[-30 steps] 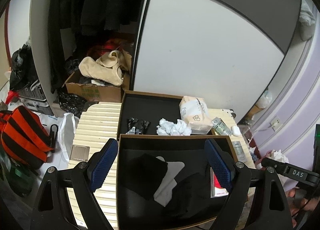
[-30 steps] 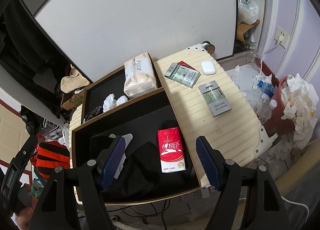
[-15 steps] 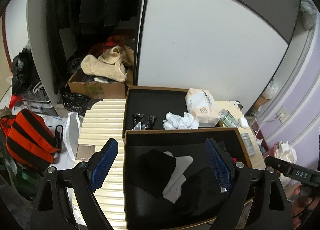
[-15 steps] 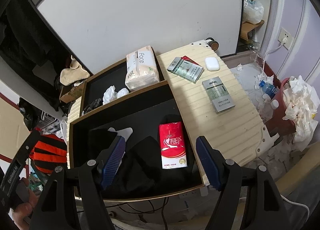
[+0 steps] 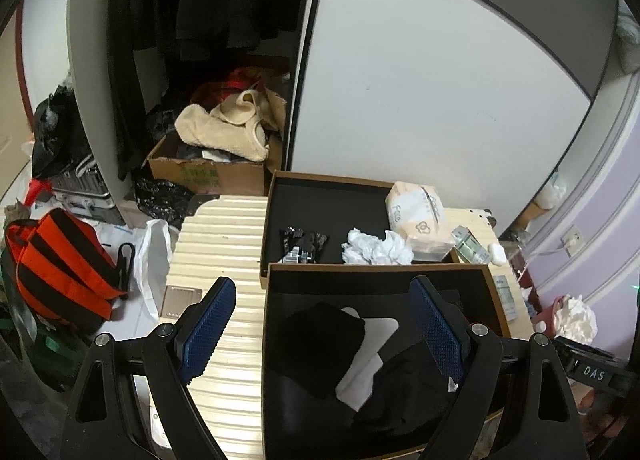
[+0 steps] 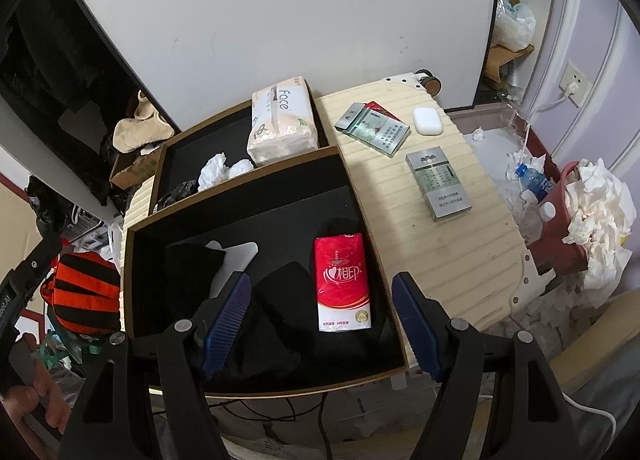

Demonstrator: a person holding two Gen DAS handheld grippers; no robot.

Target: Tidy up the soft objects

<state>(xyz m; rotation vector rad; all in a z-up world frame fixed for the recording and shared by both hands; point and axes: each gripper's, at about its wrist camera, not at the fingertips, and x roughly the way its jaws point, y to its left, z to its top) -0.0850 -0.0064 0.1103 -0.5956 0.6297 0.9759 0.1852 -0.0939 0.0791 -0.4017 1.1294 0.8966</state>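
Two shallow black-lined boxes lie on a cream ribbed surface (image 6: 452, 244). In the near box (image 6: 360, 196) we see a red tissue packet (image 6: 342, 280) at the right, two black cloth items (image 5: 320, 340) and a white sheet (image 5: 368, 356) partly under them. In the far box (image 5: 328, 180) we find a pale tissue pack (image 6: 280, 120) at its right end, crumpled white tissue (image 5: 376, 248) beside it, and a small dark wrapper (image 5: 304, 244) further left. Our left hand-held gripper (image 5: 324, 324) hangs above the near box, jaws wide apart and holding nothing. Our right hand-held gripper (image 6: 322, 320) likewise stands open and empty, the red packet showing between its blue pads (image 6: 226, 320) without touching them.
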